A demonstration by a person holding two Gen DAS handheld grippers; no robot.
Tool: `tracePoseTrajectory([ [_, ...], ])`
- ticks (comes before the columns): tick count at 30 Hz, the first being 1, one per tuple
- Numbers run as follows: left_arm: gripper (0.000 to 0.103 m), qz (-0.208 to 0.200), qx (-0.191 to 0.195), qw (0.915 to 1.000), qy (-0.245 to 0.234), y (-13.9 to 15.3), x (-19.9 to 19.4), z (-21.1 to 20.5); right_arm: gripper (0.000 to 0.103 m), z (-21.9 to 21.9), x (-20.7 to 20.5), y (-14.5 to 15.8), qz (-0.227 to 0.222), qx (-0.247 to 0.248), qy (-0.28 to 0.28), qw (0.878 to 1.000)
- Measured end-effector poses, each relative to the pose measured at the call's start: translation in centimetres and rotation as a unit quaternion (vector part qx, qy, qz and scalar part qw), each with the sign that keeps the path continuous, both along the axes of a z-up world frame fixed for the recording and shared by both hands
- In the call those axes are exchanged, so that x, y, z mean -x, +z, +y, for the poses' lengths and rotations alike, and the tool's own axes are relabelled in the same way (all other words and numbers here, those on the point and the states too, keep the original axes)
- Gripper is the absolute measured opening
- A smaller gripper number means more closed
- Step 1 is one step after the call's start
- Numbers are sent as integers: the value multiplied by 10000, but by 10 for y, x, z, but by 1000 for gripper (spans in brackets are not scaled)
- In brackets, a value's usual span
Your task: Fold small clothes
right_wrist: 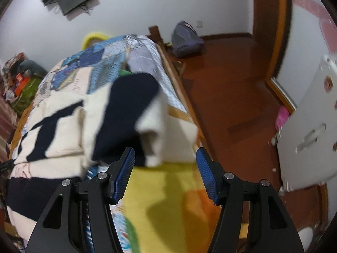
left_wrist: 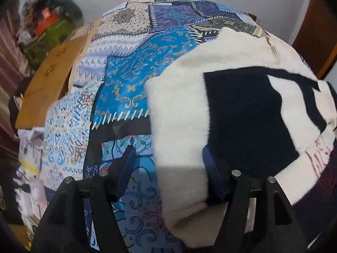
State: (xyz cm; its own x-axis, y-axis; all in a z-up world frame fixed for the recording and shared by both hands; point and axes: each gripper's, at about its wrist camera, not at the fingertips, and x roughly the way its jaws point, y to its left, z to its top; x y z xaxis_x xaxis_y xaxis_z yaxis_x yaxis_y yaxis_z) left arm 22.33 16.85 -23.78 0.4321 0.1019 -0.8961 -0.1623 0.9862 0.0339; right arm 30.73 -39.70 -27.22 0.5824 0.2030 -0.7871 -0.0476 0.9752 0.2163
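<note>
A cream knit garment [left_wrist: 185,80] with navy blocks lies on a blue patchwork bedspread [left_wrist: 130,67]. In the left wrist view my left gripper [left_wrist: 168,158] is open, its jaws wide apart over the garment's near left edge, with cloth lying between the fingers. In the right wrist view the same garment [right_wrist: 63,126] spreads at left, with a folded-over part [right_wrist: 130,109] raised in the middle. My right gripper [right_wrist: 165,160] is open and empty just in front of that fold, over a yellow and orange cloth [right_wrist: 168,200].
A brown cardboard box [left_wrist: 48,80] and a pile of clutter [left_wrist: 42,21] sit left of the bed. The bed's wooden rail [right_wrist: 179,88] runs along the right side, with wood floor [right_wrist: 231,97], a grey backpack [right_wrist: 185,40] and a white cabinet [right_wrist: 311,130] beyond.
</note>
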Motion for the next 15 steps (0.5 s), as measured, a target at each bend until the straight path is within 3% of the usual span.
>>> tracePoseTrajectory([
  [4,66,-19,2,10000,89,9,0,-4,57,-4,-8,-20,164,-280,-119,9994],
  [8,66,-194,69,9998,77,25,2,-14,56,5,-23,-22,14,-402,-24,9992],
  [9,66,-266,106,9996,75,30,2,-17,52,10,-29,-20,-65,-388,8,9992],
  [11,66,-386,157,9991,81,39,2,-22,27,16,-36,-16,-179,-351,13,9992],
  [13,66,-460,226,9986,94,46,0,-26,11,19,-42,-10,-276,-359,6,9990],
  [15,66,-515,308,9981,104,51,-3,-29,10,20,-43,1,-443,-328,-5,9985],
])
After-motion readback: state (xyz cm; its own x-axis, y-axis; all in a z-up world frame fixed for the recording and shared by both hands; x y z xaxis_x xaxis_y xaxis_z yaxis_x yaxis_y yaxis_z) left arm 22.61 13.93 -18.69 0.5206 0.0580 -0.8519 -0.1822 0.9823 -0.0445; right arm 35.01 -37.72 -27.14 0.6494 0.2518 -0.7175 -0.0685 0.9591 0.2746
